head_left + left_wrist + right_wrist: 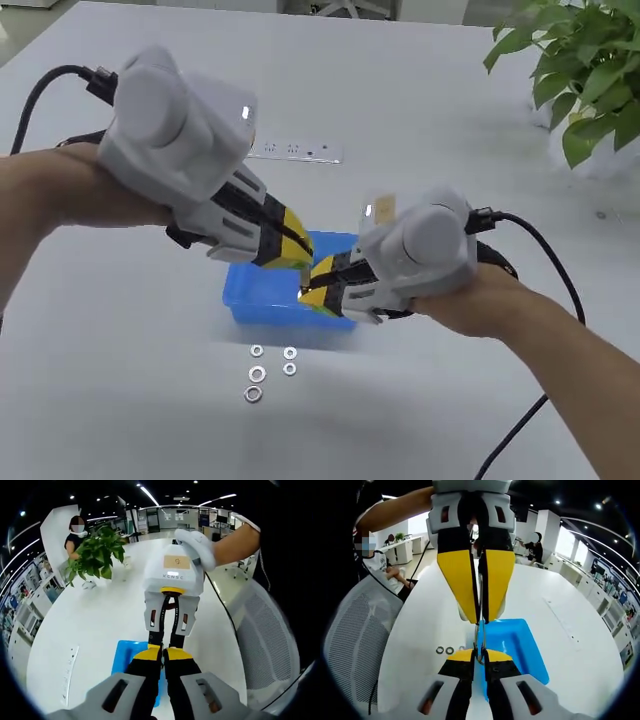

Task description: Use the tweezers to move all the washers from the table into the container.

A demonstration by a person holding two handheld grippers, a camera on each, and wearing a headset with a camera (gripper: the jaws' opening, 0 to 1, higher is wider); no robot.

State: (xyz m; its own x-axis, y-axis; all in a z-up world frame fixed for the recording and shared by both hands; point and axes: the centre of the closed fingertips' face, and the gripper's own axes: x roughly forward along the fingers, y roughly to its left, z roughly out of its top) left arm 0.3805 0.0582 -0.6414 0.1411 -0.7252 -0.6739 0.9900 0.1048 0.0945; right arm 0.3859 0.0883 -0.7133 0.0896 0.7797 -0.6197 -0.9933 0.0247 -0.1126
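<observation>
The left gripper [292, 255] and the right gripper [315, 290] are meeting tip to tip over the blue container [268, 306], which is sitting about midway across the white tabletop [110, 400], between its left and right edges. In the right gripper view, the thin metal tweezers [479, 632] are running in a straight line from between the left gripper's yellow-padded jaws down into the right gripper's own jaws. Both pairs of jaws are standing almost fully closed, each leaving only a narrow slit, and each is pinching one end of the tweezers. The tweezers are hanging above the container's near rim, not touching the tabletop. Five washers [257, 374] are lying in a loose cluster on the bare tabletop just beside the container's front wall, on the side facing the near edge, apart from both grippers and from the tweezers. Whether any washers are lying inside the container cannot be told, since the grippers are covering most of it. A white power strip [293, 151] is lying flat toward the far edge of the tabletop, well apart from the container. A leafy green plant [585, 70] is standing by the far right corner. A black cable [545, 250] is trailing from the right gripper across the tabletop toward the near edge.
</observation>
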